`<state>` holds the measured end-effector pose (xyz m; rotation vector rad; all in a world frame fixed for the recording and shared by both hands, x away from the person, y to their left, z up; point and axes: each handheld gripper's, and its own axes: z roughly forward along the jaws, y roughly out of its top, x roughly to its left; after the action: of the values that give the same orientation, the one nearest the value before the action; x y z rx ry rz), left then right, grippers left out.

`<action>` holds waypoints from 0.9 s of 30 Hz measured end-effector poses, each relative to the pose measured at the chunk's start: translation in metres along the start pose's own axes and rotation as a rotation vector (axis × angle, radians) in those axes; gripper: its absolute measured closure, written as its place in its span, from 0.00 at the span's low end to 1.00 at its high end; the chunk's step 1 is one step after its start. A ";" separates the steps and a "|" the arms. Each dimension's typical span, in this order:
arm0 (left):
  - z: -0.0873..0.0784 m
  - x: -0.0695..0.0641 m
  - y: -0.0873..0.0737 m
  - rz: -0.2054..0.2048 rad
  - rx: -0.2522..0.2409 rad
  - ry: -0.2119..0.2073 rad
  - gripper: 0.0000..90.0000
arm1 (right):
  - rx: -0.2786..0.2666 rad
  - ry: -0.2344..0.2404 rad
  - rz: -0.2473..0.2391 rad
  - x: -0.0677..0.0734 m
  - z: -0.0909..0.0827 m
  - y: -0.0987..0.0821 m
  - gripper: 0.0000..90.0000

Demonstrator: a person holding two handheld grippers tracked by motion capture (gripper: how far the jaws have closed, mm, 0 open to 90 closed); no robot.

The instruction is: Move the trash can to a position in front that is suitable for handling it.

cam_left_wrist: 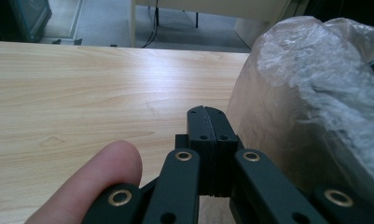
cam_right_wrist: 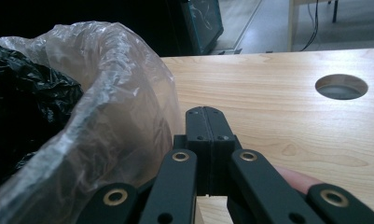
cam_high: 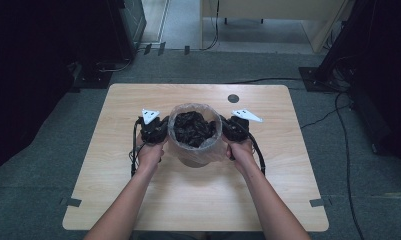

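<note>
While both grippers flank it, a round bin (cam_high: 195, 150) lined with a clear plastic bag (cam_high: 174, 131) is seen near the middle of the light wooden table (cam_high: 113, 165) from the high view, its mouth stuffed with crumpled black plastic (cam_high: 193, 128). From up there the whole layout is given: the left gripper (cam_high: 155, 131) is set just beside the bin's left wall, the right gripper (cam_high: 231, 129) just beside its right wall, a bare forearm behind each, and a round cable hole (cam_high: 233, 98) is cut in the table beyond the bin.

Closer detail is supplied by the left gripper view: the left gripper (cam_left_wrist: 207, 116) is shown with its two black jaws pressed flat together, nothing caught between them, and the bag's frosted, wrinkled side (cam_left_wrist: 310, 98) bulges just to their right. A fingertip (cam_left_wrist: 105, 168) of the holding hand is caught at the lower left.

Over in the right gripper view the right gripper (cam_right_wrist: 205, 116) is likewise clamped jaw to jaw on nothing, the bag's rolled rim (cam_right_wrist: 105, 93) rises just to its left, and the black plastic (cam_right_wrist: 26, 107) inside is glimpsed. Whether either gripper actually touches the bag cannot be told. The cable hole (cam_right_wrist: 341, 87) is seen on the bare tabletop to the right.

No brand, label or readable writing is offered by any view
</note>
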<state>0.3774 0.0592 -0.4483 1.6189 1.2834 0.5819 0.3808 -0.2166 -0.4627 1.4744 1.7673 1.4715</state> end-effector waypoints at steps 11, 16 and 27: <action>-0.021 -0.002 -0.023 -0.014 -0.023 -0.006 1.00 | -0.002 0.049 -0.024 0.013 -0.018 -0.014 1.00; -0.032 -0.005 -0.034 -0.045 -0.031 0.013 1.00 | -0.002 0.054 -0.003 0.019 -0.026 -0.020 1.00; -0.069 -0.021 -0.060 -0.080 -0.032 0.015 1.00 | 0.014 0.068 0.001 0.031 -0.056 -0.036 1.00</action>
<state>0.2859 0.0654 -0.4680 1.5327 1.3370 0.5640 0.3076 -0.2103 -0.4654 1.4483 1.8208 1.5296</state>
